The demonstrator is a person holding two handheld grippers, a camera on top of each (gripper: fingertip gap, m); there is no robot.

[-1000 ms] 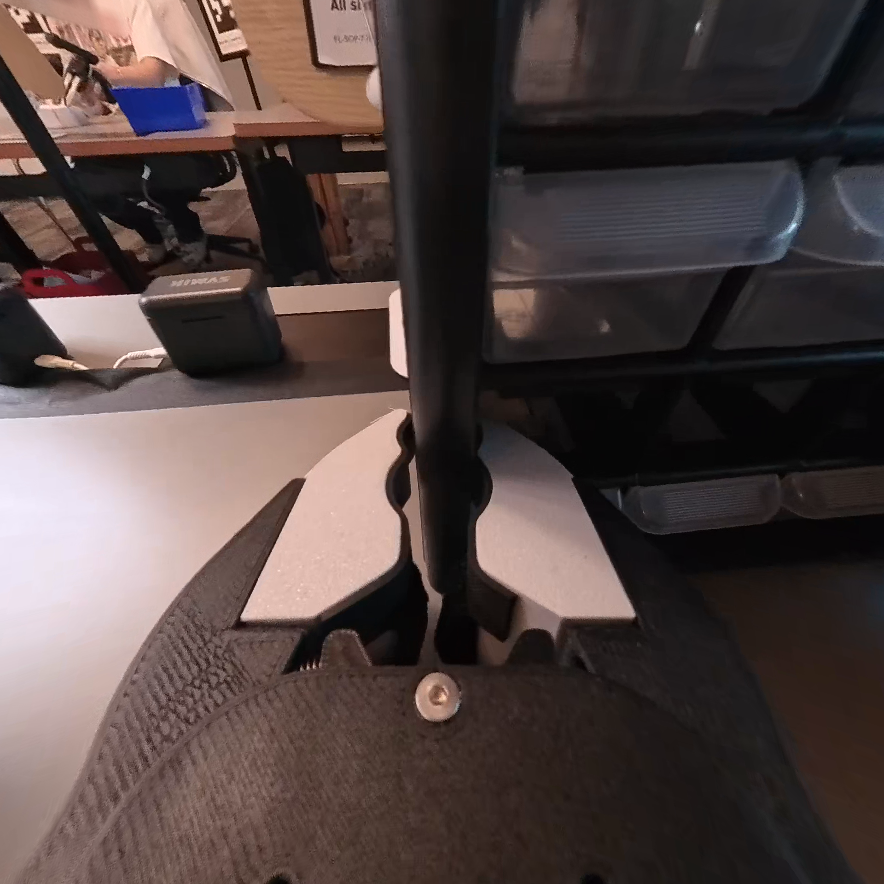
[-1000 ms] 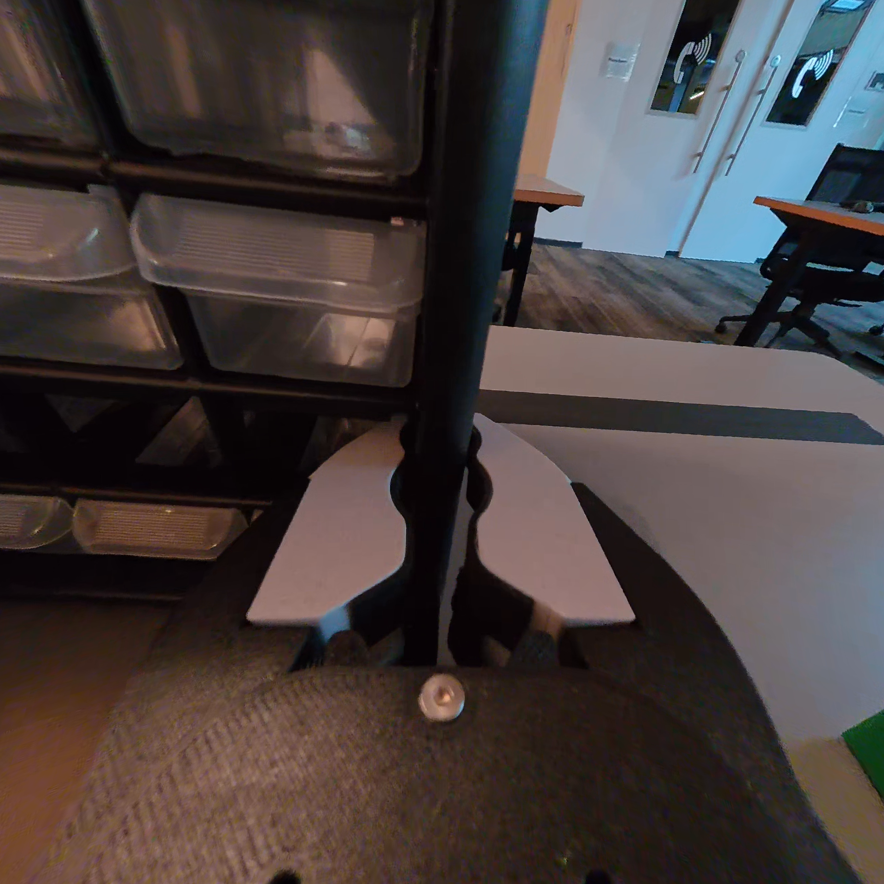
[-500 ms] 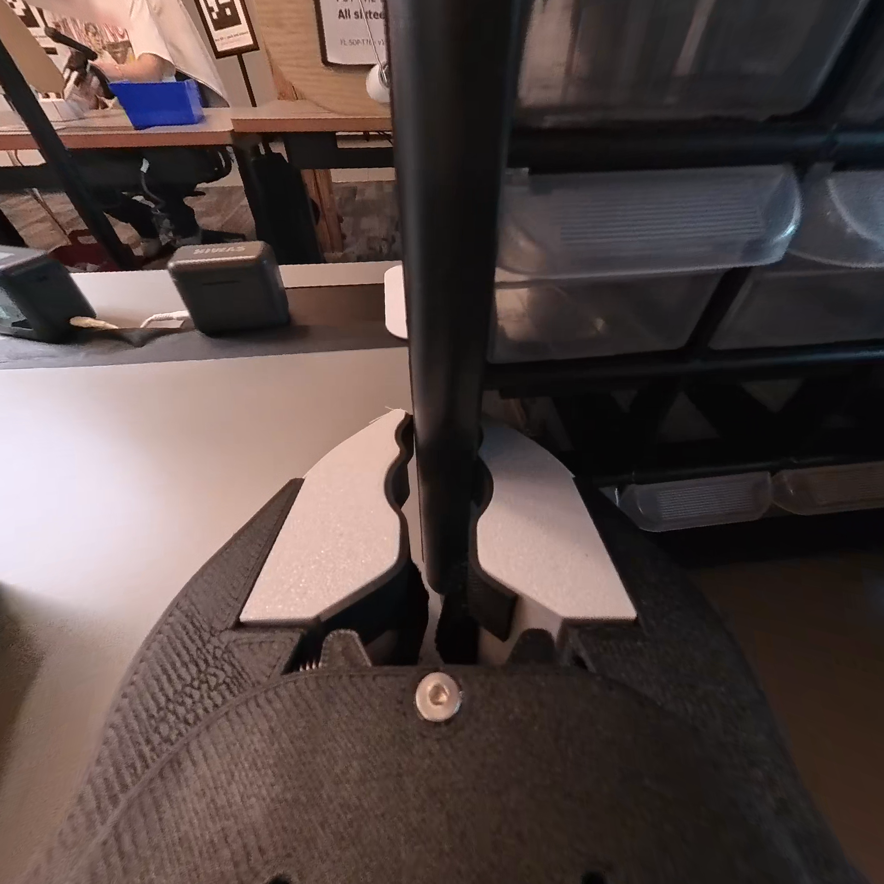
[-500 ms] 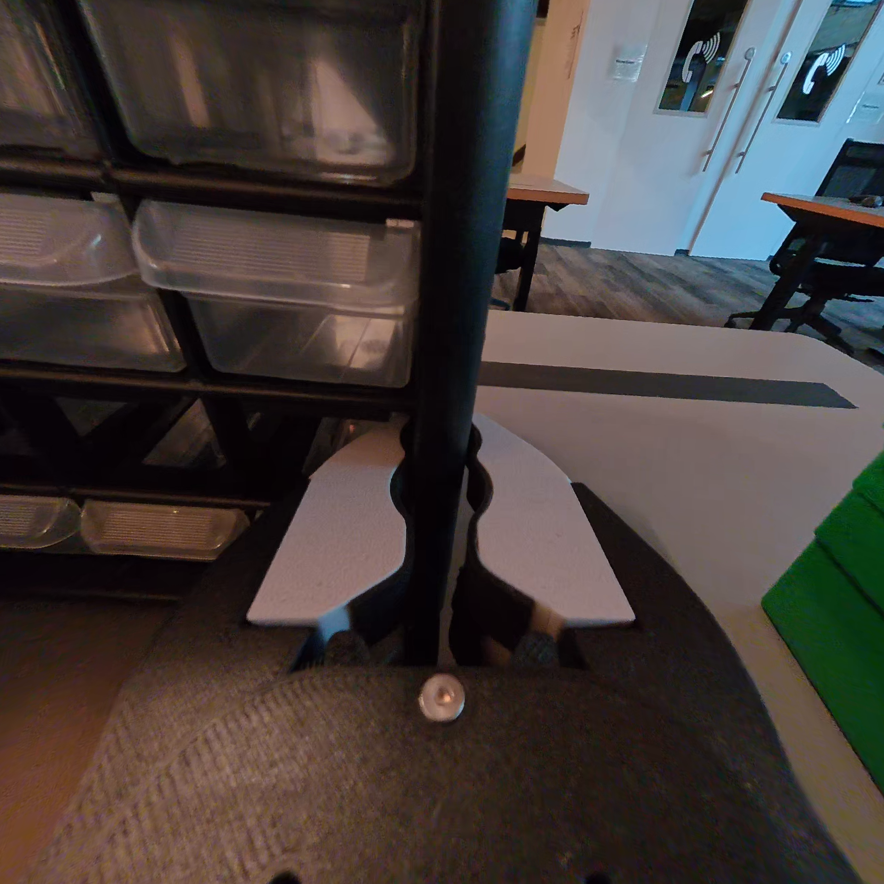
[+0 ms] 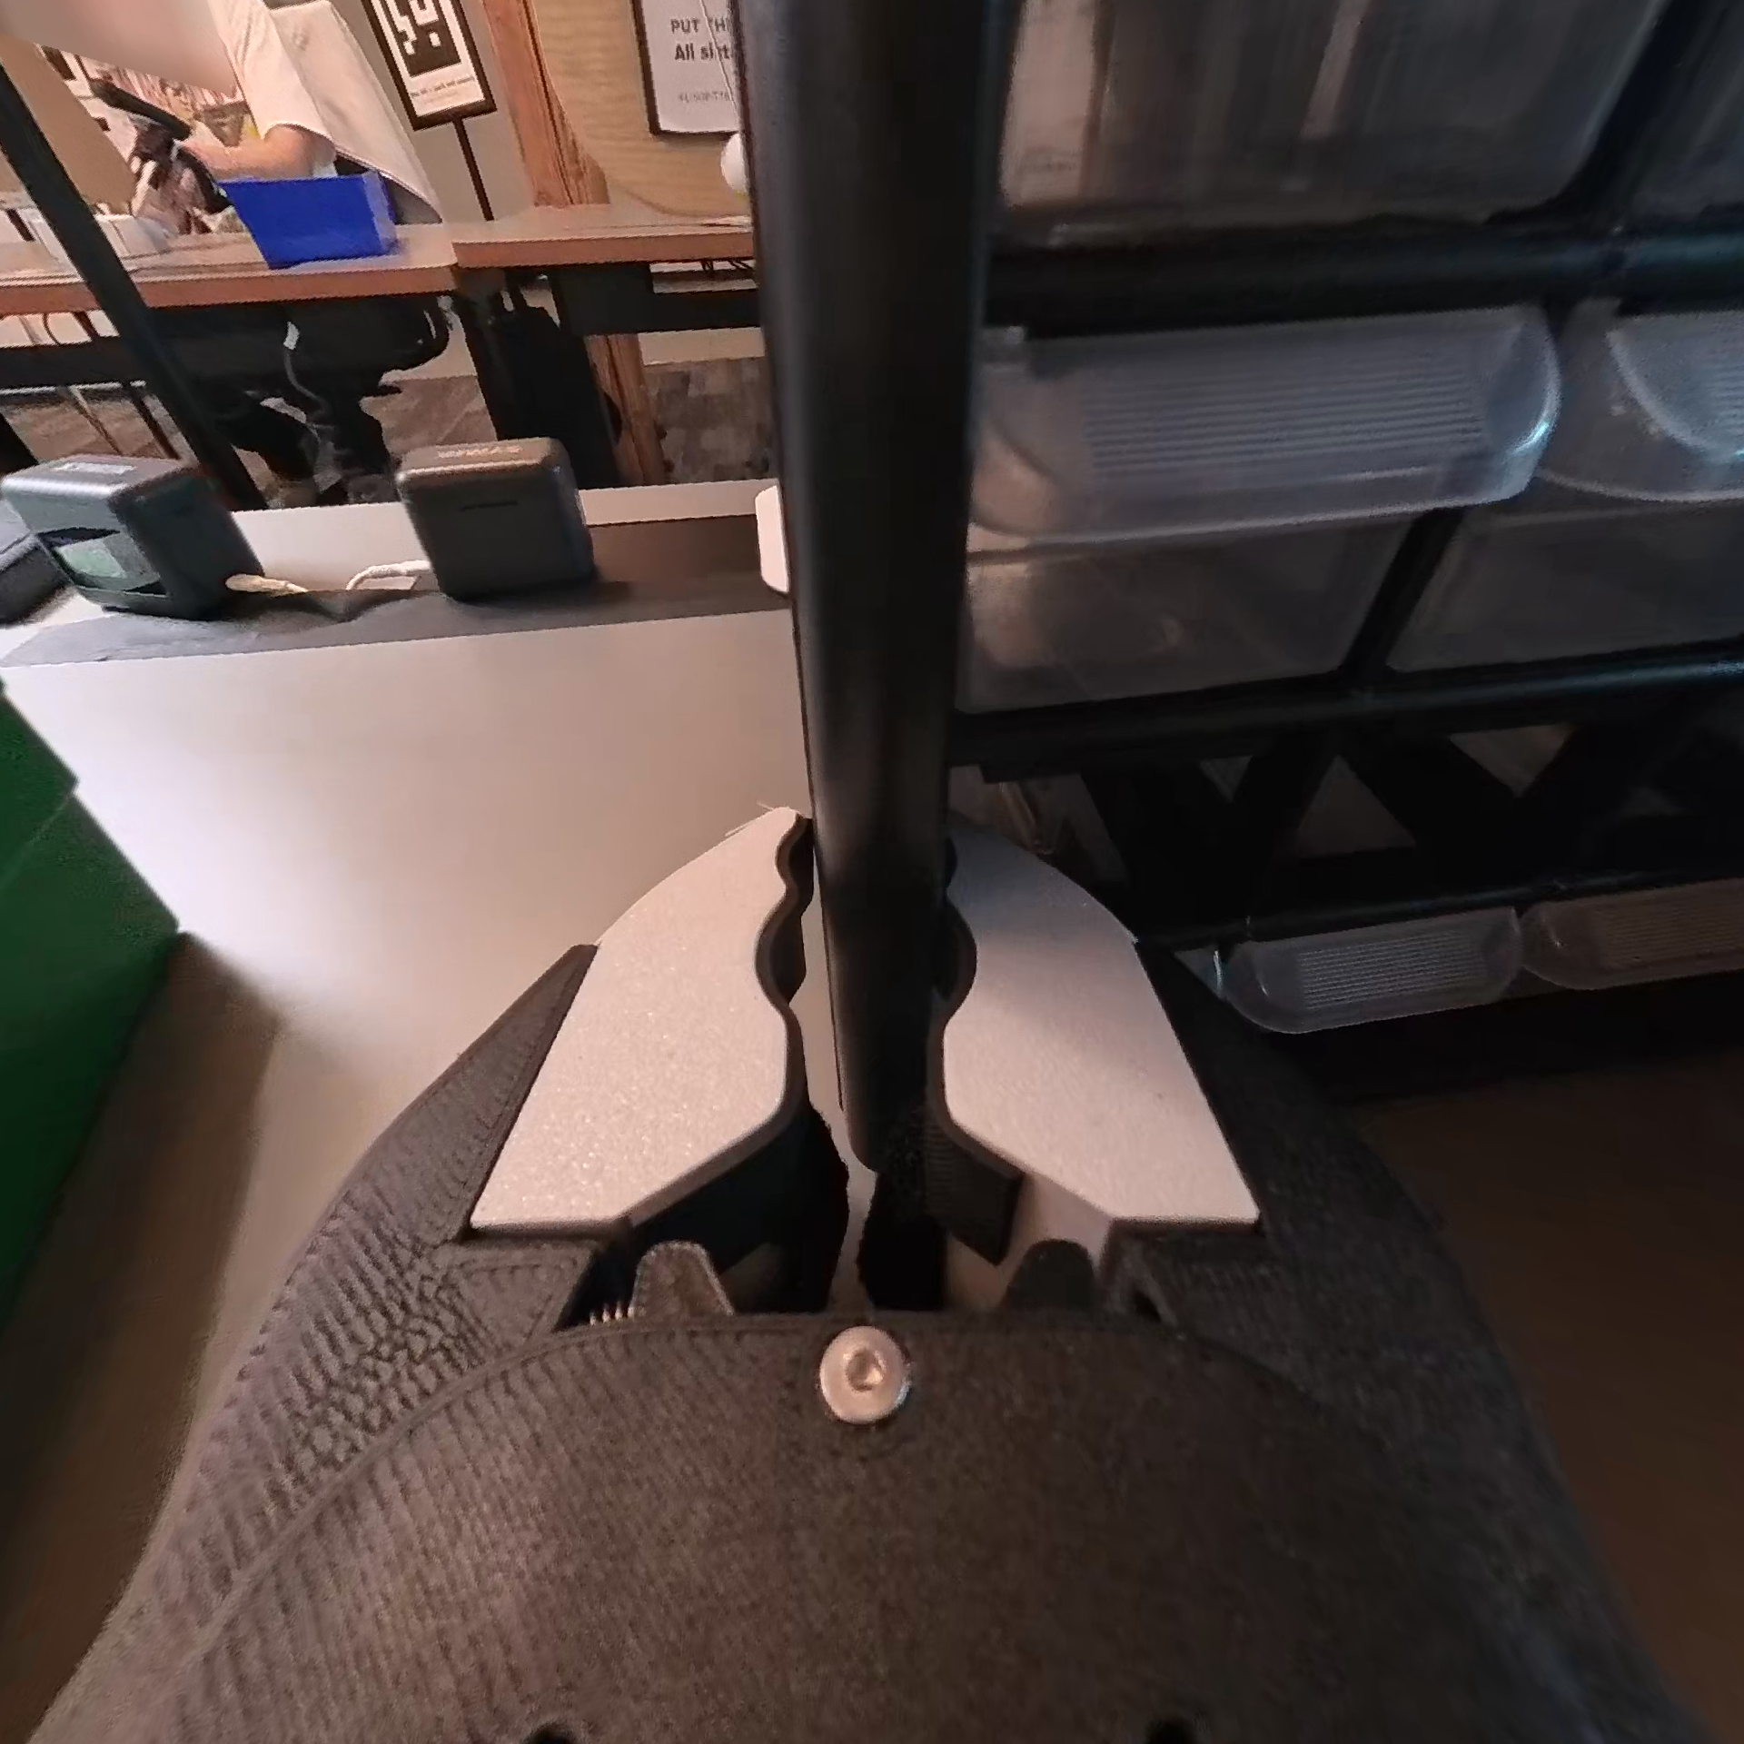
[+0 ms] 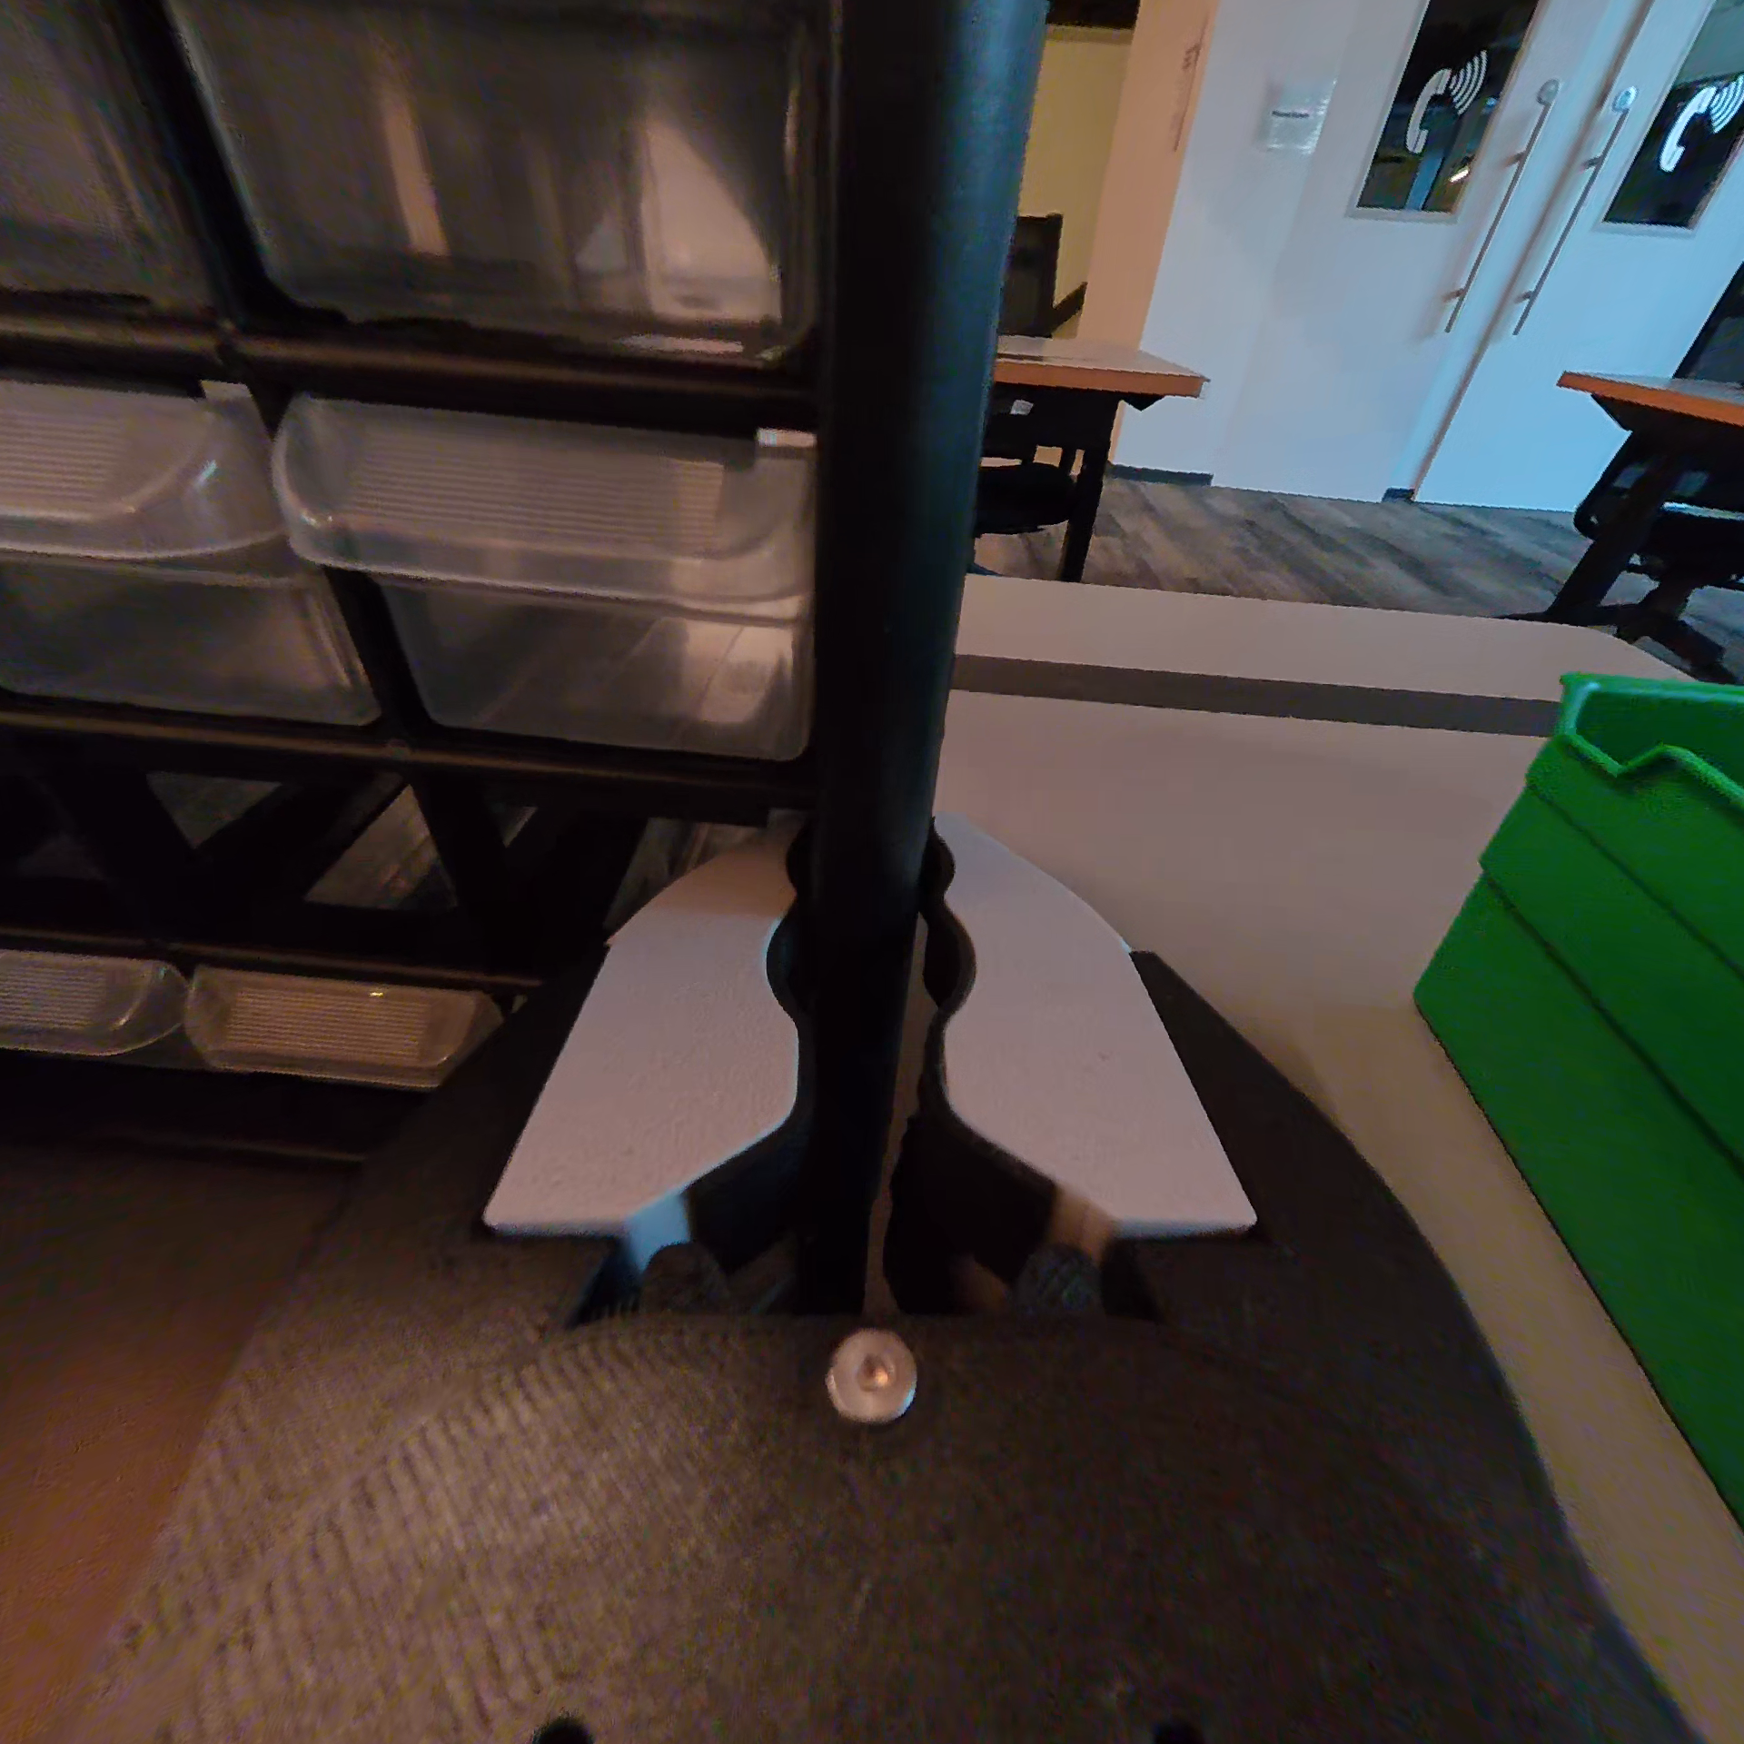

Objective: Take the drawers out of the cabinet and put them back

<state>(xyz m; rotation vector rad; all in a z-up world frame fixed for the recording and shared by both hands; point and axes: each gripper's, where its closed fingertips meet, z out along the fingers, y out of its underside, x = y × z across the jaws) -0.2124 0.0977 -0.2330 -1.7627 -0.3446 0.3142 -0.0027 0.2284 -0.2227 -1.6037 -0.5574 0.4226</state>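
The black cabinet has clear plastic drawers (image 5: 1227,453) in its upper rows and shows again in the right wrist view (image 6: 547,510). One row of slots (image 5: 1368,812) stands open and empty, with low clear drawers (image 5: 1368,972) under it. My left gripper (image 5: 878,849) is shut on the cabinet's left side post (image 5: 868,472). My right gripper (image 6: 868,859) is shut on the cabinet's right side post (image 6: 925,377). The empty row (image 6: 283,830) and the low drawers (image 6: 330,1029) also show in the right wrist view.
The cabinet is over a grey table (image 5: 425,802). A green bin (image 5: 57,944) stands at the left and green stacked bins (image 6: 1623,944) at the right. Two black boxes (image 5: 491,514) with cables sit at the table's back. A person sits at a far desk by a blue bin (image 5: 311,217).
Both grippers have drawn back toward the near side, still clamped on the cabinet posts. The green bins have come into view at the outer edge of each view.
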